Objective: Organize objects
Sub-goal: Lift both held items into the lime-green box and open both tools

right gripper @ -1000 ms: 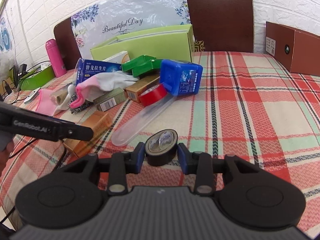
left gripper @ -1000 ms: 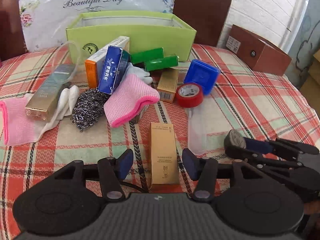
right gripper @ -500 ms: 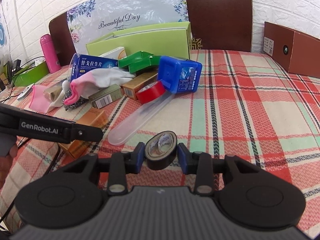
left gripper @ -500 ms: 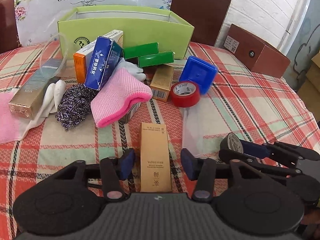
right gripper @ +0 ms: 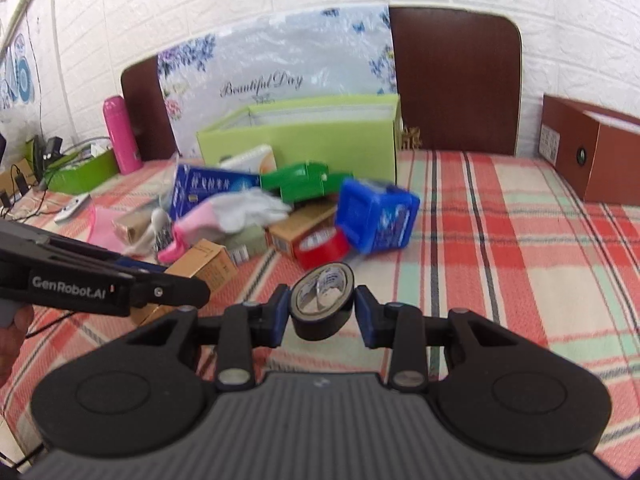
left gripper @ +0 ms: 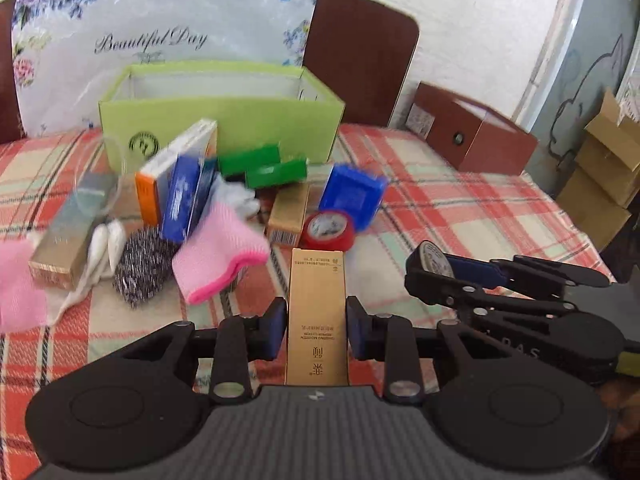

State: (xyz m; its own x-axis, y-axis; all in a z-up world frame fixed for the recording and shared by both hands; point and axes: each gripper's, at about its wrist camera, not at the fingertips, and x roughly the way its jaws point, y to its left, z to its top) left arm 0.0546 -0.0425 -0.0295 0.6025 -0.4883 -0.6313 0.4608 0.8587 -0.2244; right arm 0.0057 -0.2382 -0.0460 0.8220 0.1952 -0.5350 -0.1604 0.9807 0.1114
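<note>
Between closing left jaws, gold box (left gripper: pixel 317 316); right jaws grip black tape (right gripper: pixel 322 306).

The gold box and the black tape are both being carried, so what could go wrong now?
The left hand-held gripper is closing on the gold box, gripping only its near end, so the long box could tip or slip. The right hand-held gripper pinches the black tape roll by its round sides; it might roll out. Both head for the same green bin and could bump.
</note>
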